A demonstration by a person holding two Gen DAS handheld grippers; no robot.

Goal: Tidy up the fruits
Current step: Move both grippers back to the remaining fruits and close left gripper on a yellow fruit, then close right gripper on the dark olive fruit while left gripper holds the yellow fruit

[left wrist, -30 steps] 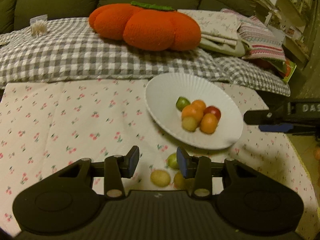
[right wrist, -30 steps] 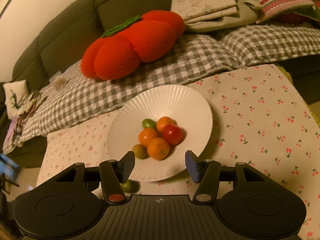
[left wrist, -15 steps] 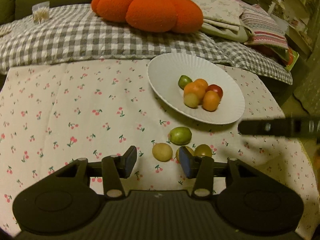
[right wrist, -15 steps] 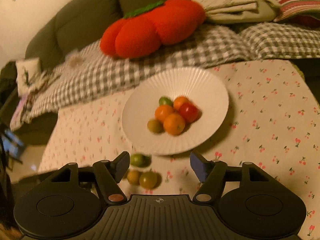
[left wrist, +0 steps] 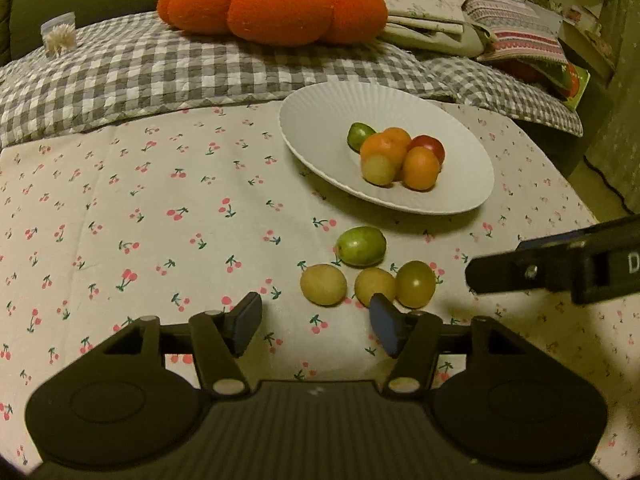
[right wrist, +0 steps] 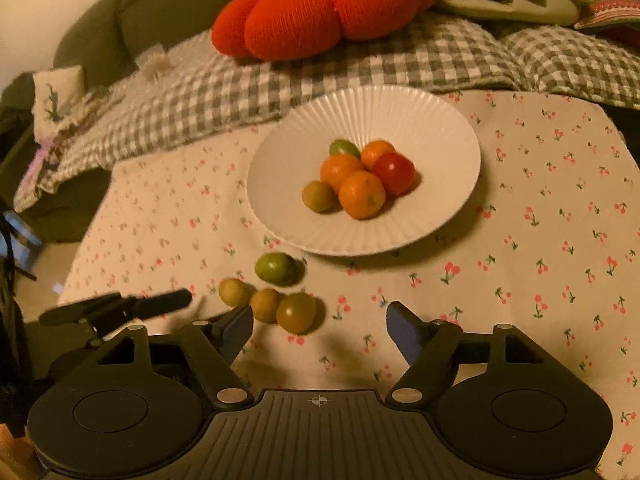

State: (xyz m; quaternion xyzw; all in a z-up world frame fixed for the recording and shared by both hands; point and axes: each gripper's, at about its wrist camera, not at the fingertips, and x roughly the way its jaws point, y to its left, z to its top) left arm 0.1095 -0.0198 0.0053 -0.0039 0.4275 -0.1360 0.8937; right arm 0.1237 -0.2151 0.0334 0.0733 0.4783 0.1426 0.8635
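Observation:
A white ribbed plate on the cherry-print cloth holds several fruits: oranges, a red one and greenish ones. Several loose fruits lie on the cloth in front of the plate: a green one and yellowish ones. My left gripper is open and empty, just short of the loose fruits. My right gripper is open and empty, to the right of them, and shows at the right of the left wrist view.
A big orange pumpkin cushion lies on a grey checked blanket behind the cloth. Folded cloths and striped pillows are at the back right. The table edge drops off at right.
Both grippers have pulled back and up from the plate, so the loose fruits now show fully in front of them. Both stay open.

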